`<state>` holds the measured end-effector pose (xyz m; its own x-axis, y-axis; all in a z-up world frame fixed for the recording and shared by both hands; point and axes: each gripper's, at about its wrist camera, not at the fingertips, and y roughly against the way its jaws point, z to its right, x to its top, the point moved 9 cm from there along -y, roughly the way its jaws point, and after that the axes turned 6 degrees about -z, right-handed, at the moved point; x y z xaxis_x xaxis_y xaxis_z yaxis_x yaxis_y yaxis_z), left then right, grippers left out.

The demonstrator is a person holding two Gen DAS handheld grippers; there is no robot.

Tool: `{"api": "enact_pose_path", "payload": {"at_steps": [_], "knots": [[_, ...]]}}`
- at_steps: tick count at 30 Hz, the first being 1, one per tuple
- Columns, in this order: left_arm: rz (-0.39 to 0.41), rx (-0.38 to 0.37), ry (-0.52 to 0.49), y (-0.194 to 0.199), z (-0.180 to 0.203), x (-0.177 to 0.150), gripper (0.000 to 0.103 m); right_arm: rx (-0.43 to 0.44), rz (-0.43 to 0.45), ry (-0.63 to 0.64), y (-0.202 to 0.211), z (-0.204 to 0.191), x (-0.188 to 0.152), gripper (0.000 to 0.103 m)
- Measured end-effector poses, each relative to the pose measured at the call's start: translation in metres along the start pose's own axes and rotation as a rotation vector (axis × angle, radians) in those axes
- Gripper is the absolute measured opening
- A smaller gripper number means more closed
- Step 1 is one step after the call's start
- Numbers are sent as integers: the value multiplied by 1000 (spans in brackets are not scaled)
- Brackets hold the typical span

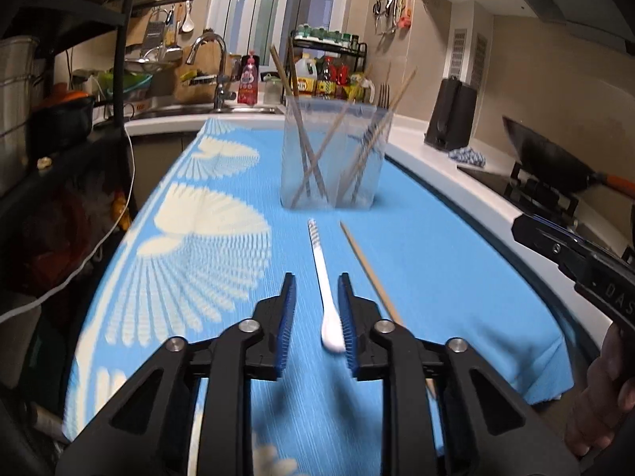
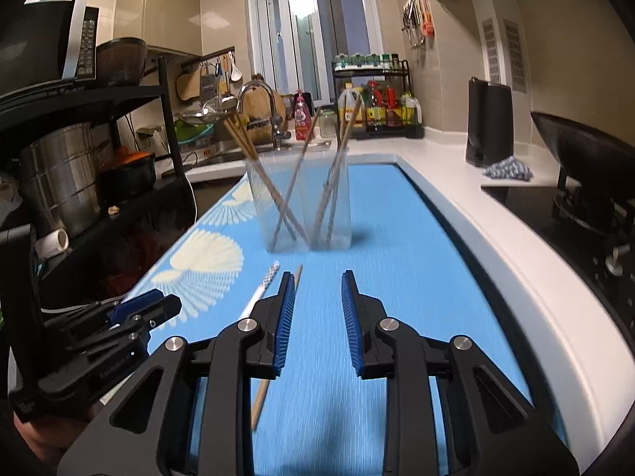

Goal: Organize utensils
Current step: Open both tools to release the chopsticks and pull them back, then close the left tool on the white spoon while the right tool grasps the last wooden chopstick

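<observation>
Kitchen counters wrap around a long worktop covered by a blue cloth printed with cream fan shapes.

On that cloth, toward the far end, I see a clear plastic utensil holder standing upright. Several wooden chopsticks lean crossed inside it, and a metal fork pokes up at its right side.

Nearer to me, two loose utensils lie flat on the cloth. A white plastic spoon with a striped handle end points away toward the holder. Just to its right, apart from it, lies a single wooden chopstick, angled slightly.

My left gripper hovers low over the spoon. Its blue-padded fingers stand a small way apart, and the spoon's bowl appears between them in the view, close against the right pad; I cannot tell whether it touches. The pads are not pressing on it.

My right gripper is to the right, over bare blue cloth, its fingers likewise a small way apart with nothing between them. In its view the loose chopstick runs under its left finger.

Each gripper shows at the edge of the other's camera, with part of the hand holding the right one visible.

Beyond the holder are a sink with a chrome tap and a rack of sauce bottles. A black wok sits on the hob at right, and a black shelf unit holding steel pots stands at left.
</observation>
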<state>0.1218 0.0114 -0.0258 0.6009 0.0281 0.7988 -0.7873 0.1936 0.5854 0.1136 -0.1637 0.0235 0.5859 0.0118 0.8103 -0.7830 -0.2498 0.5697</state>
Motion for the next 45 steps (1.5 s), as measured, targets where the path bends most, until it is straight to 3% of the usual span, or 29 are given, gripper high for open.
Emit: {"api": "enact_pose_path", "payload": {"at_steps": [2,7,14,20,23,26,32,42,45], "knots": [[15,9,25,2,-1,-15,10,21,-49,4,-10,-3,-17,4],[62,32,13,10,7,-39,10,58,-120,-2,-24,-11,-41,3],[22,19,48,-3,0,-38,10,107,-205,34,-44,-34,-59,7],[-33,-33,50,-14,4,-37,10,113,-284,84,-60,-46,-77,25],[-39,-45,68,-17,3,-32,11,98,-283,90,-60,-44,-78,23],[-68,-61,99,-27,3,-25,11,90,-284,71,-58,-39,-77,7],[-159,-50,176,-54,3,-24,11,47,-265,44,-51,-22,-73,6],[-179,-11,139,-60,18,-27,17,-41,-256,-21,-49,13,-73,7],[-195,-4,122,-63,23,-30,24,-48,-265,-23,-51,18,-75,7]]}}
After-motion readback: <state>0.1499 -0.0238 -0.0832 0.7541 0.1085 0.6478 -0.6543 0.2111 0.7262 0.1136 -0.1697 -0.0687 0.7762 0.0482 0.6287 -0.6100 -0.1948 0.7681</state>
